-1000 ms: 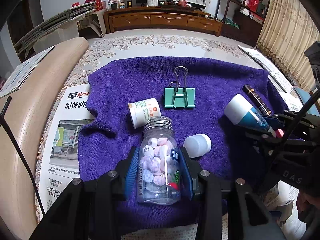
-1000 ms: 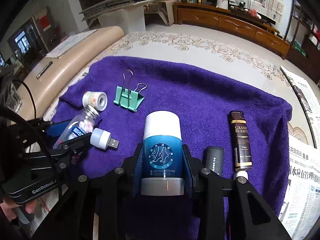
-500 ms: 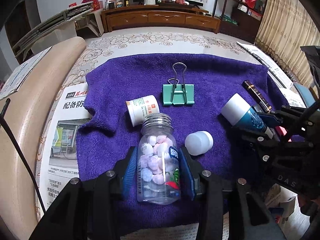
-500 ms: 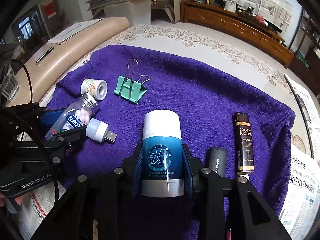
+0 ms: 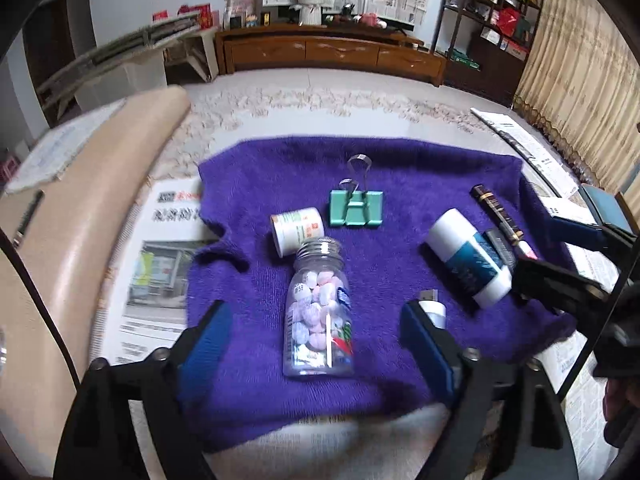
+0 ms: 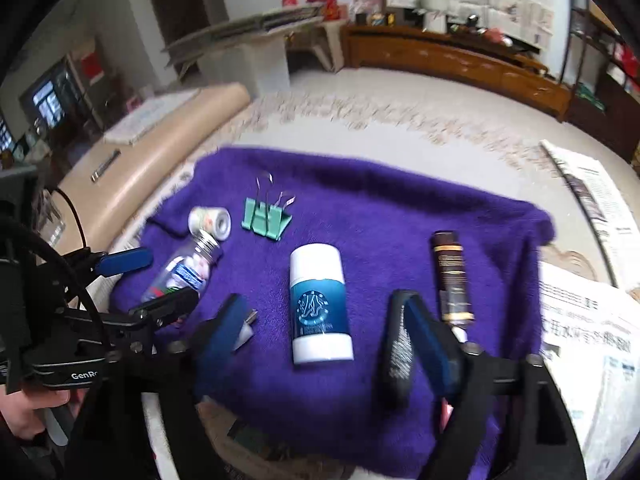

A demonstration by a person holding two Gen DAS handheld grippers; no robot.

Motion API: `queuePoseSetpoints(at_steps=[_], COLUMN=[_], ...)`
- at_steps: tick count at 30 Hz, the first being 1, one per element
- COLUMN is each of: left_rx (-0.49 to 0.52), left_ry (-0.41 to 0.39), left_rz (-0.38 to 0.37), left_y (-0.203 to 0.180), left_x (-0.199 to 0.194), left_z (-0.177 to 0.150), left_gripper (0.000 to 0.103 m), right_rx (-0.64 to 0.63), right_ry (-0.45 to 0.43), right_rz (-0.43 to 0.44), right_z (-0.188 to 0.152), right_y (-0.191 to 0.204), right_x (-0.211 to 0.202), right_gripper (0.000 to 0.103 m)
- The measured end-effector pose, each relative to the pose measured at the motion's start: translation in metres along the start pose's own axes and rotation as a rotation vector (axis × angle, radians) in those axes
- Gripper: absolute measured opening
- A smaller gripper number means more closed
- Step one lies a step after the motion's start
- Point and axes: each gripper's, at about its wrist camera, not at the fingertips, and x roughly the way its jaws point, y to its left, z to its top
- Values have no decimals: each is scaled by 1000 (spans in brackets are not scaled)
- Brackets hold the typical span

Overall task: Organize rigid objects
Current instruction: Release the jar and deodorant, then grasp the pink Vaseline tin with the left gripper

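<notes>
A clear jar of pastel candies point(image 5: 318, 312) lies on the purple towel point(image 5: 400, 168) between the fingers of my left gripper point(image 5: 314, 312). Its jaws are opening and the blue pads point(image 5: 208, 332) stand clear of the jar. A blue-and-white stick point(image 6: 320, 300) lies lengthwise inside my right gripper point(image 6: 320, 304); those jaws are opening too, and no pad touches it. Further back are a green binder clip point(image 5: 356, 208) and a small white pill bottle point(image 5: 298, 230). A brown lighter point(image 6: 450, 276) and a black case point(image 6: 396, 344) lie to the right of the stick.
A white USB plug point(image 5: 434, 308) lies beside my left gripper's right finger. Newspapers point(image 5: 160, 264) flank the towel. A beige padded edge point(image 5: 80, 208) runs along the left. A person's hand point(image 6: 28, 412) holds the left gripper's handle. A wooden cabinet point(image 5: 328, 48) stands far back.
Both grippers went from shut to wide open. The candy jar and the stick were let go and now lie on the towel. Both views have pulled up and back a little.
</notes>
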Motion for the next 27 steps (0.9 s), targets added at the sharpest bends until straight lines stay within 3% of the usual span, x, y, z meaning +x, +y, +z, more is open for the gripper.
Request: queuePoseSetpoints(at_steps=[2, 9, 16, 24, 27], left_rx=[5, 13, 78, 216, 248], left_ry=[-12, -33, 1, 24, 35], left_rz=[-11, -71, -182, -192, -185], left_y=[-4, -31, -74, -108, -113], left_x=[-11, -52, -57, -40, -33], left_z=[0, -29, -72, -100, -105], left_gripper=[103, 103, 103, 102, 97], right_rx=[21, 82, 163, 253, 275], right_ry=[-18, -47, -60, -64, -54], right_rz=[-11, -44, -122, -160, -160], right_z=[-5, -43, -101, -145, -154], right_y=[-1, -18, -51, -85, -94], right_x=[-17, -70, -106, -112, -109], right_gripper=[103, 103, 103, 103, 103])
